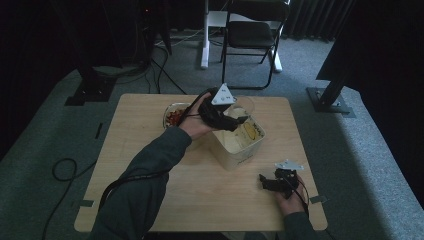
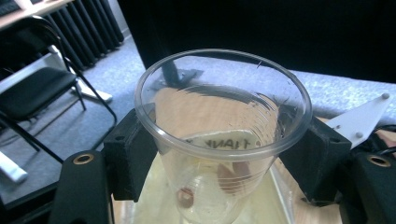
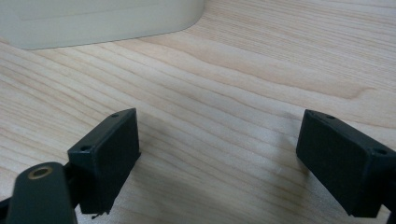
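My left gripper [image 2: 223,156] is shut on a clear plastic cup [image 2: 219,107], its pads [image 2: 130,154] pressing both sides just under the rim. In the high view the left gripper [image 1: 235,120] holds that cup [image 1: 243,106] above a cream plastic bin [image 1: 235,156] at the table's middle. A small reddish bit [image 2: 186,196] shows at the cup's bottom; I cannot tell whether it lies inside the cup. My right gripper [image 1: 266,183] rests on the table near the front right, open. In its own view the right gripper [image 3: 217,158] has only bare wood between its jaws.
A bowl of red pieces [image 1: 174,116] sits left of the bin, partly hidden by the left hand. Something yellow [image 1: 248,131] lies in the bin. The bin's corner [image 3: 93,18] lies ahead of the right gripper. A folding chair [image 1: 252,35] stands beyond the wooden table [image 1: 200,195].
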A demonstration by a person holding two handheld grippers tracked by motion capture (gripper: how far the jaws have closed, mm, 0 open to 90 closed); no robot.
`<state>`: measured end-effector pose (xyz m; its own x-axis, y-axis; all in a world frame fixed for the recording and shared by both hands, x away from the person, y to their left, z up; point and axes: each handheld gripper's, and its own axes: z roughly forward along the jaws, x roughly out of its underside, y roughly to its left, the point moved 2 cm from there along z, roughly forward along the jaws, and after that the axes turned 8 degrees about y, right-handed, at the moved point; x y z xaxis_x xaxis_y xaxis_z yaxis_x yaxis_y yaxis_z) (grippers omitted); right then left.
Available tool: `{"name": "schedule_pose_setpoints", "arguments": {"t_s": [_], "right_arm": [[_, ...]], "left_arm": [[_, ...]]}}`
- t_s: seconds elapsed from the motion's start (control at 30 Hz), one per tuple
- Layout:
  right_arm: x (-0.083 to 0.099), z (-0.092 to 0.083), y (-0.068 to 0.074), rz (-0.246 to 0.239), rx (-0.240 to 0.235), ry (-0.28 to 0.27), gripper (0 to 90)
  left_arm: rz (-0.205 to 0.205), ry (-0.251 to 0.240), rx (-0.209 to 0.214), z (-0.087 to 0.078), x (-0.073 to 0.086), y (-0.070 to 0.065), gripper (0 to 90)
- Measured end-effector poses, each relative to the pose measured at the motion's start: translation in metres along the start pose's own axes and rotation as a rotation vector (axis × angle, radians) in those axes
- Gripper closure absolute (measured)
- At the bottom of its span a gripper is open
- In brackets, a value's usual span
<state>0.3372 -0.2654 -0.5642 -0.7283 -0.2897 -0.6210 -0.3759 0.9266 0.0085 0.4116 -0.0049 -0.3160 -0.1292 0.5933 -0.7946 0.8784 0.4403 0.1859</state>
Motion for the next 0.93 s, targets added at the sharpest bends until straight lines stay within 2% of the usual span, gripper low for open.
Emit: {"name": "schedule_pose_setpoints", "arguments": {"t_s": [0.13, 0.2, 0.33, 0.6, 0.8, 0.93], "right_arm": [[0.000, 0.000, 0.000, 0.001, 0.000, 0.000, 12.8], [0.000, 0.000, 0.000, 0.002, 0.001, -0.001, 12.9], [0.000, 0.000, 0.000, 0.000, 0.000, 0.000, 12.9], [0.000, 0.000, 0.000, 0.000, 0.000, 0.000, 12.9], [0.000, 0.000, 0.000, 0.000, 0.000, -0.001, 12.8], [0.000, 0.000, 0.000, 0.001, 0.000, -0.001, 12.9]], "left_arm": [[-0.006, -0.003, 0.034, 0.003, 0.001, -0.002, 29.9], [-0.004, 0.010, 0.032, 0.005, 0.002, -0.002, 26.0], [-0.004, 0.028, 0.065, 0.010, 0.004, 0.000, 17.5], [-0.014, 0.028, 0.051, 0.007, 0.006, 0.005, 15.9], [-0.032, 0.026, 0.021, 0.003, 0.011, 0.011, 15.9], [-0.038, 0.042, -0.004, -0.001, 0.016, 0.016, 16.0]]}}
